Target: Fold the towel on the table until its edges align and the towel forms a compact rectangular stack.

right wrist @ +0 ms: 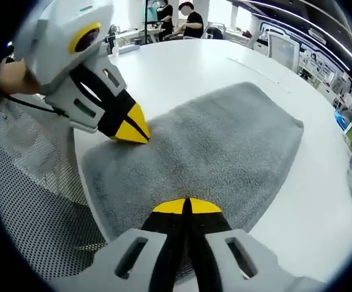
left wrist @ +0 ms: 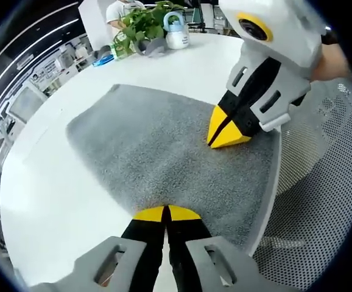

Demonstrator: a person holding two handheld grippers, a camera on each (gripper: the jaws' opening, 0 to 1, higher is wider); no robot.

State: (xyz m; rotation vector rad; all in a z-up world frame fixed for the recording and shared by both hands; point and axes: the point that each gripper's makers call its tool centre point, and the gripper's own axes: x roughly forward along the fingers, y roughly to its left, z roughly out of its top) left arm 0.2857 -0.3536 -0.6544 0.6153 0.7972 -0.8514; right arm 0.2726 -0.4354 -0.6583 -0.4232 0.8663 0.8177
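Observation:
A grey towel (left wrist: 158, 146) lies flat on the round white table (left wrist: 54, 188), with its near edge at the table's rim. At the bottom of the left gripper view, my left gripper (left wrist: 165, 213) has its yellow-tipped jaws pressed together on that near edge. My right gripper (left wrist: 228, 132) comes in from the right, also shut, with its tips on the towel's other near corner. In the right gripper view the towel (right wrist: 225, 146) stretches away from my right gripper (right wrist: 186, 207), and my left gripper (right wrist: 133, 129) sits at the left corner.
A potted plant (left wrist: 142, 27) and a white and blue watering can (left wrist: 176, 33) stand at the table's far side. A mesh chair seat (left wrist: 322, 207) lies just past the table's near rim. People (right wrist: 191, 21) sit at desks far behind.

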